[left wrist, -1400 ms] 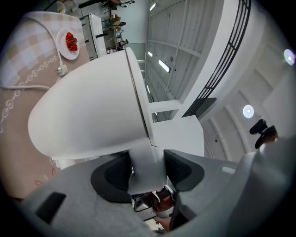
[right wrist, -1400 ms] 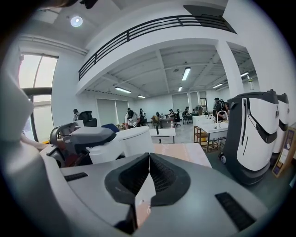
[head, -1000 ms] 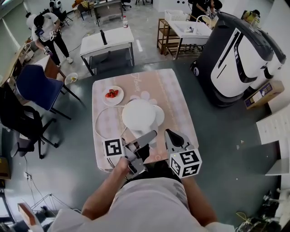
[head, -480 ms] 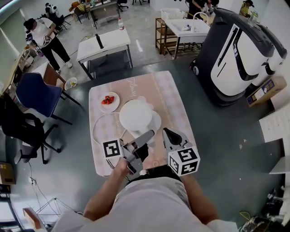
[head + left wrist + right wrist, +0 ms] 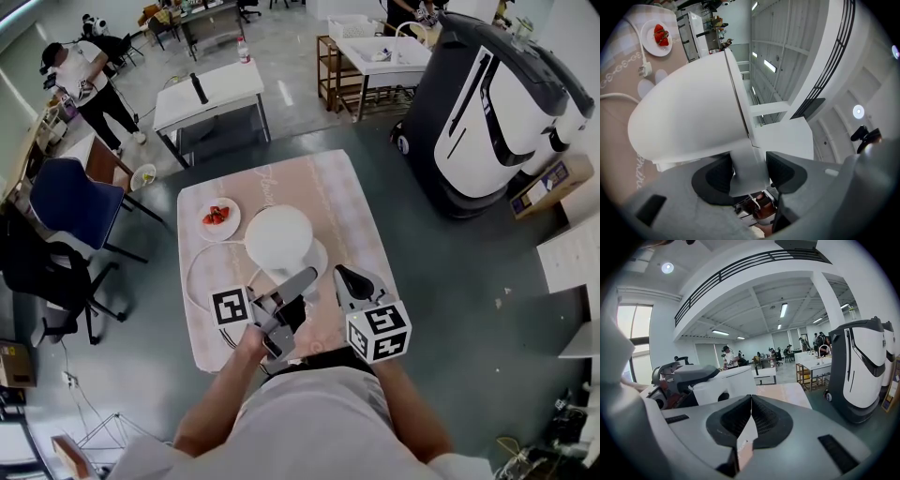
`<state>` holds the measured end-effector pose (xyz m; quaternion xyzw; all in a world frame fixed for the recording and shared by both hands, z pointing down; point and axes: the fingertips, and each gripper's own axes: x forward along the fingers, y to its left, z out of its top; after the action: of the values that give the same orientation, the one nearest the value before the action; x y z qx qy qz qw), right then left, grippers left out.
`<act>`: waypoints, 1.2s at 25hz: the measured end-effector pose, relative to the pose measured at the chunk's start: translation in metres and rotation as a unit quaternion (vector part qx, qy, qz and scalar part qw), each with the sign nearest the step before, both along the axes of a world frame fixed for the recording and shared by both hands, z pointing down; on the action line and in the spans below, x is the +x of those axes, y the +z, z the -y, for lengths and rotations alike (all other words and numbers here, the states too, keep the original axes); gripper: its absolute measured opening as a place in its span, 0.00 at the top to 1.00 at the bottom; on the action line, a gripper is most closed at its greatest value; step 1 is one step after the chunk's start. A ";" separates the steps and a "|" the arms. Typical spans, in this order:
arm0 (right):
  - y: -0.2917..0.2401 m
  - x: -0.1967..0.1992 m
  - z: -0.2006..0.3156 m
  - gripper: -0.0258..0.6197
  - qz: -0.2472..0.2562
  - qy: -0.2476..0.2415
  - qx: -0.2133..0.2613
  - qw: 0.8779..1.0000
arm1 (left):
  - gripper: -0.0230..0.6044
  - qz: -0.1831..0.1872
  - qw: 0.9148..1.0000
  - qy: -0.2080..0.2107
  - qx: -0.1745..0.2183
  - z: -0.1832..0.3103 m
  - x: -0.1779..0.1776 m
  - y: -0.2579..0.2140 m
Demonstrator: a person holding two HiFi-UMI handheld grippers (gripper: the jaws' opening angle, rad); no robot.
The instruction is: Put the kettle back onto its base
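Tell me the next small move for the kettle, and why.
Probably shift the kettle slightly toward the person's right, then lower it: the left hand-held gripper holds it, and the base peeks out from under its right edge.

- No word, number or brand can be read anywhere.
- Cloth on the counter (image 5: 342, 206): a curling line of script near its far edge, too small to make out.
- Left marker cube (image 5: 231, 307) and right marker cube (image 5: 378, 330): black-and-white square patterns, no letters.
- Cardboard box (image 5: 553, 180) on the floor: dark print, illegible.
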<state>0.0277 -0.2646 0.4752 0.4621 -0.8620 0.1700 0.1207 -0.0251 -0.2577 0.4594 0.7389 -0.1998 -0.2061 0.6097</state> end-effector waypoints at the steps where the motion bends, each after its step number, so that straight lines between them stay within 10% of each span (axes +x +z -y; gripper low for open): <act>1: 0.001 0.001 0.001 0.95 0.000 0.000 -0.001 1.000 | 0.61 0.001 1.000 0.000 0.000 0.002 0.001 0.001; 30: 0.003 0.020 0.019 0.95 -0.002 0.009 -0.010 1.000 | 0.61 0.044 0.998 0.037 0.013 0.019 0.031 0.015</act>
<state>0.0478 -0.2833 0.4782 0.4692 -0.8557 0.1786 0.1251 0.0061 -0.2771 0.4745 0.7619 -0.1964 -0.1536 0.5978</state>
